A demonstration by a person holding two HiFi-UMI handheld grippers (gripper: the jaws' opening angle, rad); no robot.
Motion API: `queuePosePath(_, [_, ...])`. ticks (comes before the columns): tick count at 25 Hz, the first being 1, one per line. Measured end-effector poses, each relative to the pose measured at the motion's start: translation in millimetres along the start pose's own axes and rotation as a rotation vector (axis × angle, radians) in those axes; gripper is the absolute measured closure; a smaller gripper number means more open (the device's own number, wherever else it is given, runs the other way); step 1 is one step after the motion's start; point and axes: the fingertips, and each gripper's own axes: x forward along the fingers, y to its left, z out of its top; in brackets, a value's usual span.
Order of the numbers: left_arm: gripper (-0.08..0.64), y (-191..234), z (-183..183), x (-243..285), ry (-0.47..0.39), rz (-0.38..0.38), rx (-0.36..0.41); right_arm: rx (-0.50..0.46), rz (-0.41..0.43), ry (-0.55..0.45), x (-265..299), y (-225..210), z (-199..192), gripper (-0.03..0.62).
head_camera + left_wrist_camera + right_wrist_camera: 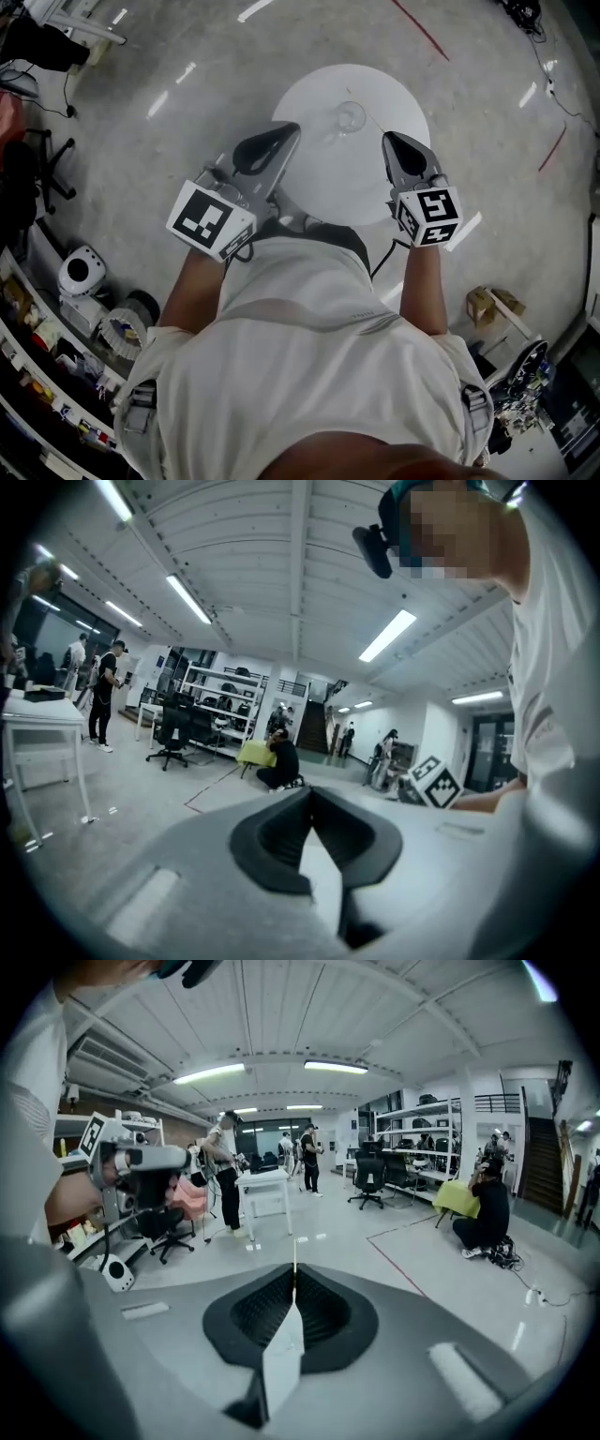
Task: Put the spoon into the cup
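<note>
In the head view a clear glass cup (350, 117) stands near the far side of a round white table (319, 187). A thin spoon (373, 120) shows as a fine line running from the cup toward the right; I cannot tell whether its bowl is inside the cup. My left gripper (289, 128) is held over the table's left edge and my right gripper (387, 138) over its right edge. Both are shut and hold nothing. Each gripper view looks out across the room, with its shut jaws meeting: left gripper (309, 795), right gripper (293, 1283). Neither shows the cup or spoon.
Grey polished floor with red tape lines (420, 28) surrounds the table. Shelving and clutter line the left wall (56, 375), with cardboard boxes (492, 305) at the right. Several people, office chairs (370, 1177), a white table (262, 1185) and racks (220, 696) stand further off.
</note>
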Motion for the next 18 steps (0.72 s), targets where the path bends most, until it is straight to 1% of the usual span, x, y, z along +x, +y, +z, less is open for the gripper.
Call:
queuePosePath(5, [0.56, 18.2, -5.8, -12.5, -0.001, 0.004, -0.008, -0.011, -0.027, 0.115, 33.6, -7.9, -28.9, 0.58])
queuePosePath(10, [0.56, 27.7, -13.1, -22.7, 0.011, 0.01, -0.025, -0.005, -0.025, 0.225, 56.5, -10.5, -65.8, 0.58])
queuePosePath(15, [0.56, 29.7, -15.5, -26.8, 0.02, -0.004, -0.033, -0.046, -0.03, 0.329, 70.9, -4.9, -99.4, 0.58])
queuePosePath(18, [0.559, 30.8, -18.0, -27.6, 0.028, -0.01, -0.042, -0.072, -0.024, 0.374, 82.5, -1.2, -112.7, 0.58])
